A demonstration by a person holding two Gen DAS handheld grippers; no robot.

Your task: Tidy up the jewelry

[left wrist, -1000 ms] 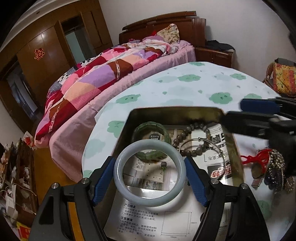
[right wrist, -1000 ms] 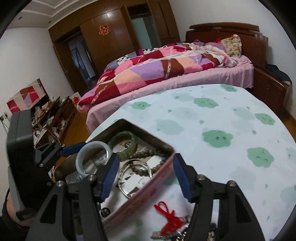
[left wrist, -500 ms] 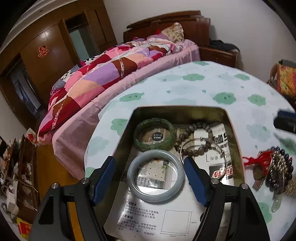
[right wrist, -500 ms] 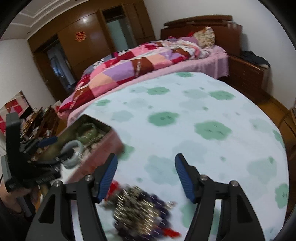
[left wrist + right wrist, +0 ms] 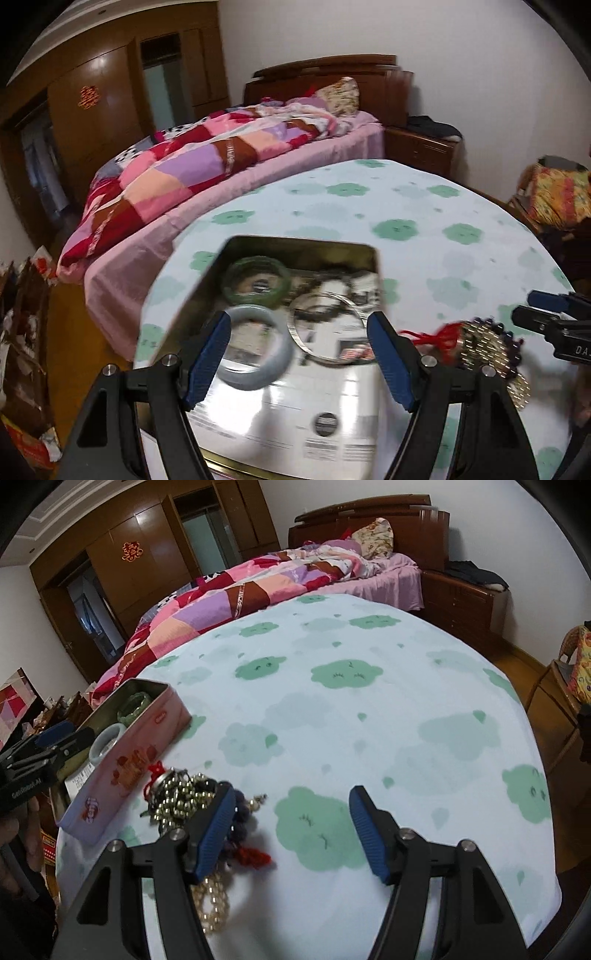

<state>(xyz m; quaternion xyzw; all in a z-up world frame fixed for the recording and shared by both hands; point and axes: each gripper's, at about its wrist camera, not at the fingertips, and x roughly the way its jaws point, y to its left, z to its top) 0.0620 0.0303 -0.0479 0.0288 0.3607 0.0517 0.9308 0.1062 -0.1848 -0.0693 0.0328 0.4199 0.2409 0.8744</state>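
A: Left hand-held gripper (image 5: 298,345)?
B: Jaws are seen spread wide, blue pads (image 5: 207,360) well apart, nothing gripped between them. It is tipped forward and down.
A: Right hand-held gripper (image 5: 291,829)?
B: Also spread wide, nothing clamped. Its left pad (image 5: 216,830) is seen low, the fingers angled downward.
A: Hands?
B: Part of a hand (image 5: 16,834) is glimpsed at the left edge of the right wrist view, wrapped on the left unit's handle. The right hand cannot be seen.
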